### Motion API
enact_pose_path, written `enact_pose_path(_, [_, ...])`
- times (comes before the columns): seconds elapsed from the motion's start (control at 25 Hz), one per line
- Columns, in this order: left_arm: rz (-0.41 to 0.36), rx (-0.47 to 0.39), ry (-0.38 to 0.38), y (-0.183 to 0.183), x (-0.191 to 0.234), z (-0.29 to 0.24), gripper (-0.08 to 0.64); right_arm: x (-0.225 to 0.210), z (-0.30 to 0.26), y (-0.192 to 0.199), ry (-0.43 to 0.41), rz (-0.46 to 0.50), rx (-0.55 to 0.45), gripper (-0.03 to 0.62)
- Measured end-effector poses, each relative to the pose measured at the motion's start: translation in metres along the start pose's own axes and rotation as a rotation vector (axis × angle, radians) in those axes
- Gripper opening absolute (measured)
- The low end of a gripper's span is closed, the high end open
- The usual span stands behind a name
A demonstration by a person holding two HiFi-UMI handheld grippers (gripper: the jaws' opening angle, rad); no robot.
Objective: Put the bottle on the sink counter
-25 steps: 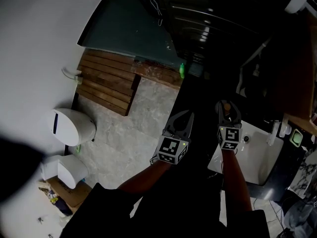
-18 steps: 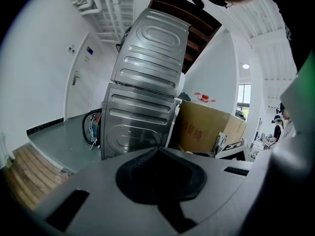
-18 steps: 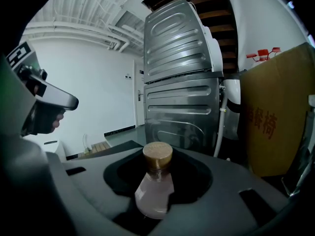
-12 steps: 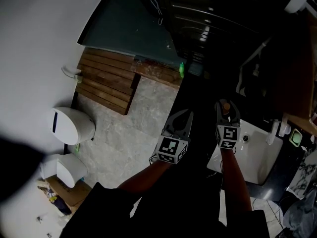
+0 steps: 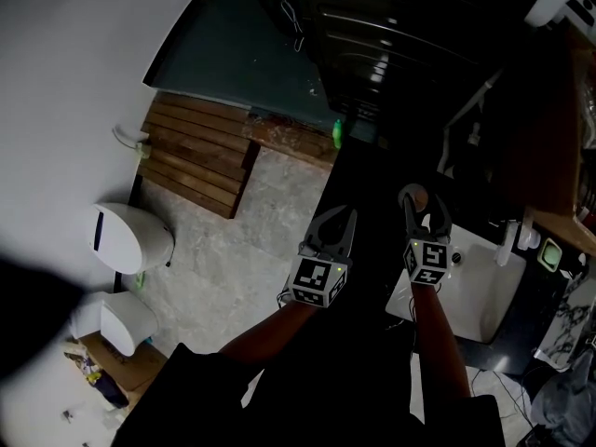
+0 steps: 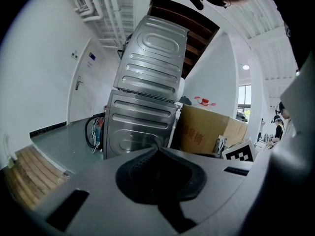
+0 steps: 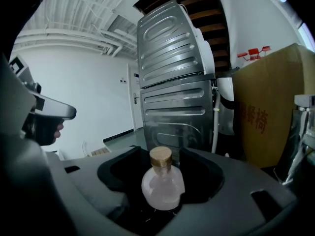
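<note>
Your left forearm and right forearm reach out side by side, both grippers aimed away from you. The left gripper has its jaws closed together at the tips, with nothing between them. Just to its right, the right gripper has just been opening its jaws. They stand wide now, with the bottle between them, pads clear of the glass.

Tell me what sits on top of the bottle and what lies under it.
A brownish stopper closes the bottle, which stands between the right tool's jaws; these have just been opening. Under it lies a dark surface, but the tool's body covers the bottle's base.
</note>
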State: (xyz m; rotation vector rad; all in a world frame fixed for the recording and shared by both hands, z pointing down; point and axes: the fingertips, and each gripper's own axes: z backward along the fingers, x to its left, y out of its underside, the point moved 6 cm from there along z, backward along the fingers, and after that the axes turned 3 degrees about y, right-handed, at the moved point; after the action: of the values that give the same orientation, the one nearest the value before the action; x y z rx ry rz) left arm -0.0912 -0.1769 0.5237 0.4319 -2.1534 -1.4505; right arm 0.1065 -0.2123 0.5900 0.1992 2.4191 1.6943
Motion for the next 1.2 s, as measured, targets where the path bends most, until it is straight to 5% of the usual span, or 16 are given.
enact_pose_path(0.64, [0.011, -0.031, 0.084, -0.006, -0.025, 0.040, 0.012, 0.039, 0.108, -0.053, -0.003, -0.041, -0.110, 0.242])
enact_pose_path(0.88, [0.006, -0.031, 0.142, 0.002, -0.035, 0.062, 0.012, 0.065, 0.145, -0.038, 0.007, -0.023, -0.076, 0.242])
enact_pose_path(1.2, [-0.015, -0.034, 0.246, 0.003, -0.059, 0.092, 0.012, 0.086, 0.214, -0.042, 0.087, -0.028, -0.150, 0.239])
